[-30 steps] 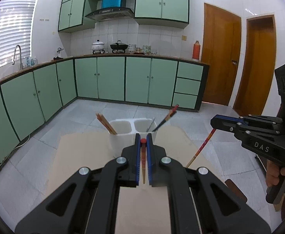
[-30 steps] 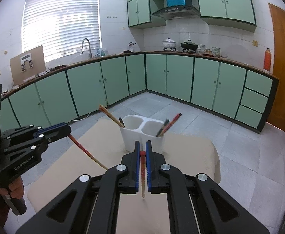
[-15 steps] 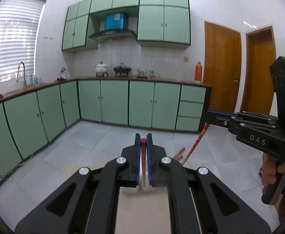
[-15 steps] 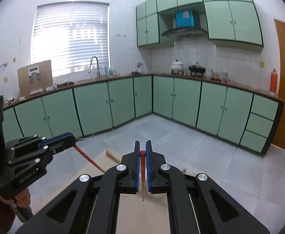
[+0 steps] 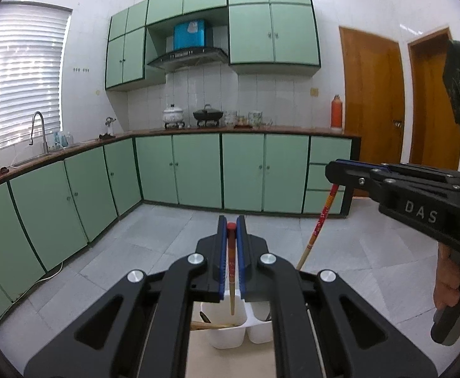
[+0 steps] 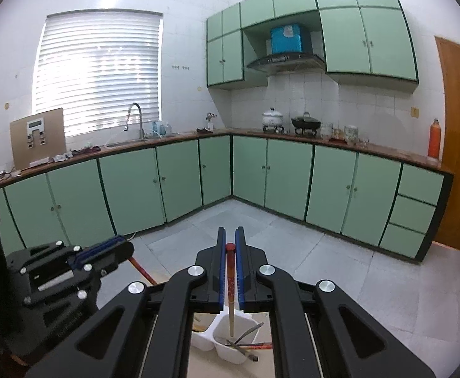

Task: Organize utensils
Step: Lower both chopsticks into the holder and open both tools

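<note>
My left gripper (image 5: 231, 224) is shut on a red-topped chopstick (image 5: 231, 271) that hangs point down over the left compartment of the white two-part utensil holder (image 5: 230, 334). My right gripper (image 6: 230, 236) is shut on a like chopstick (image 6: 230, 293) that points down into the right compartment of the holder (image 6: 230, 351). The right gripper also shows in the left wrist view (image 5: 335, 168) with its chopstick (image 5: 319, 220). The left gripper shows in the right wrist view (image 6: 126, 247). Wooden chopsticks and dark utensils lie in the holder.
The holder stands on a beige table (image 5: 230, 362). Green kitchen cabinets (image 5: 198, 170) line the far walls, with a sink (image 6: 135, 126), pots (image 5: 207, 115) and an orange flask (image 5: 337, 111) on the counter. Two wooden doors (image 5: 371, 107) are at the right.
Both grippers have risen and tilted up over the holder, which has dropped to the bottom of both views. The chopsticks stay clamped and now point down into the compartments.
</note>
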Demonstrator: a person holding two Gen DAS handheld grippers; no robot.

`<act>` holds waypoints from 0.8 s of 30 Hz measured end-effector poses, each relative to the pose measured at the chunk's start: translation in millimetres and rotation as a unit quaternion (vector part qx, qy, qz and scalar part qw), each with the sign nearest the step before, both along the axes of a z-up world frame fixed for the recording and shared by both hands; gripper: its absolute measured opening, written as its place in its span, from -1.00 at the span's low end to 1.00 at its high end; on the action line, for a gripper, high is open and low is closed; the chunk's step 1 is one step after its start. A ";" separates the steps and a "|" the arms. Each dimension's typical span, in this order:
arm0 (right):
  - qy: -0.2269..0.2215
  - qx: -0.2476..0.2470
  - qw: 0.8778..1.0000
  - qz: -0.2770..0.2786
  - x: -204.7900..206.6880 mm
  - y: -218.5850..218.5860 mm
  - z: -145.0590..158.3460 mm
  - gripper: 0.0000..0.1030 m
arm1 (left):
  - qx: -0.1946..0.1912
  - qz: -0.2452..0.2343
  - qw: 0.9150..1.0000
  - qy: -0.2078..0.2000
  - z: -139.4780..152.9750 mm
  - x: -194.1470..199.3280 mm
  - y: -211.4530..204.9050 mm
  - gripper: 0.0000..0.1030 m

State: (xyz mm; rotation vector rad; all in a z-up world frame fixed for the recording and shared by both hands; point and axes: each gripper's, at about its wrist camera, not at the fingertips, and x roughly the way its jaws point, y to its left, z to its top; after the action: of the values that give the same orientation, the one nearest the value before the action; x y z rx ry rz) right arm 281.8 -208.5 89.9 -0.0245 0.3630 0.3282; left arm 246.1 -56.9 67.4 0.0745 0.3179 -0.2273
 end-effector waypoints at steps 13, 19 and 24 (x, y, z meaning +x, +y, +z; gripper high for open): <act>0.070 0.003 0.998 -0.007 32.3 1.3 -74.8 -0.89 | -0.001 0.018 0.998 0.060 -49.0 50.6 10.2 -0.90; 0.089 -0.008 0.996 -0.006 31.5 11.8 -99.9 -0.89 | -0.010 0.027 0.995 0.098 -75.9 66.5 17.0 -0.89; 0.096 -0.003 0.995 -0.005 29.6 15.2 -111.5 -0.86 | -0.013 0.034 0.992 0.122 -91.0 72.8 23.2 -0.86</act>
State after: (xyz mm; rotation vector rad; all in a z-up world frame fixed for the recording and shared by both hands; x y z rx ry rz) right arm 311.4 -193.3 -21.6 0.0037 0.5543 0.3206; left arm 318.9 -33.7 -23.5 0.0105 0.5596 -0.1730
